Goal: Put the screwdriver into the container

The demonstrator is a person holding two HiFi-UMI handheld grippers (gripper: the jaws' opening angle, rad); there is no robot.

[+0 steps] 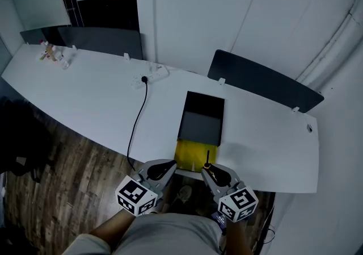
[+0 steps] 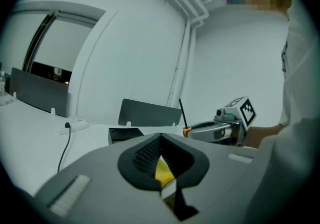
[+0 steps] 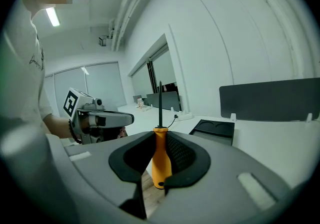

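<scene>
Black container (image 1: 201,118) empty, seen only from the head view. Right gripper (image 3: 159,140) clamped on screwdriver (image 3: 161,164); left gripper (image 2: 160,143) jaws together, empty.

One tabletop (image 1: 91,95) carries one black container (image 1: 199,132) near the middle, one yellow sheet (image 1: 188,155) at the container's 6 o'clock edge, one power strip (image 1: 151,74) at 11 o'clock with one black cable (image 1: 136,123), and two dark panels: the near panel (image 1: 264,80) at 2 o'clock and the far panel (image 1: 99,39) at 10 o'clock. There are two tools, the left tool (image 1: 169,164) at 7 o'clock and the right tool (image 1: 207,168) at 5 o'clock, and one screwdriver (image 3: 161,159). The small items (image 1: 54,54) at 10 o'clock are too tiny to count.
</scene>
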